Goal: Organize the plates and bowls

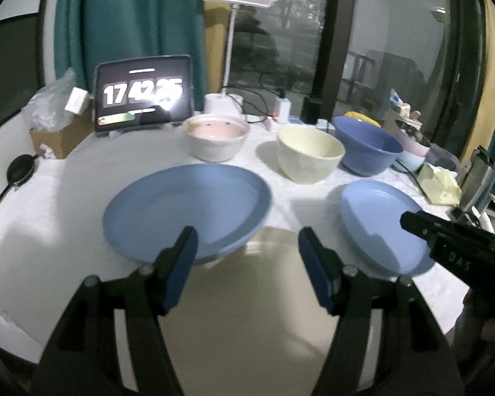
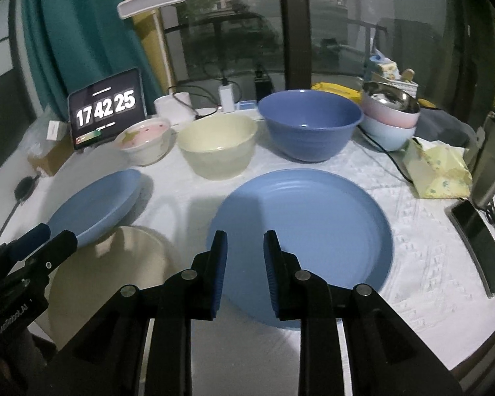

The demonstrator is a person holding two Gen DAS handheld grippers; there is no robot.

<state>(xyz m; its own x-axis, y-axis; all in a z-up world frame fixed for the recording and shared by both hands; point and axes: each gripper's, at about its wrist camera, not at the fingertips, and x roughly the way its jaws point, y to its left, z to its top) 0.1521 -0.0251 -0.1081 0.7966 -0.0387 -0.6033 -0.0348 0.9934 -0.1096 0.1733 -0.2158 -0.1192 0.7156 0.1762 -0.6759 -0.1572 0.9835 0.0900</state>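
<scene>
Plates first: two blue ones lie apart on the desk [image 2: 422, 274], the left blue plate [image 1: 184, 208] mid-frame in my left view with its near edge seeming to sit up on a beige plate [image 1: 247, 297] at the bottom, the right blue plate [image 2: 307, 241] filling the centre of my right view. My left claw [image 1: 246, 247] stands wide apart and empty, just short of the left plate's rim; my right claw [image 2: 246, 247] is narrower but also apart, holding nothing, poised over the near rim of its plate. I judge I'm at the approach for stacking plates. Next I'd need to straddle one rim and close. Behind, left to right, sit the pink-lined bowl [image 2: 145, 143], cream bowl [image 2: 217, 147] and blue bowl [image 2: 308, 123].
</scene>
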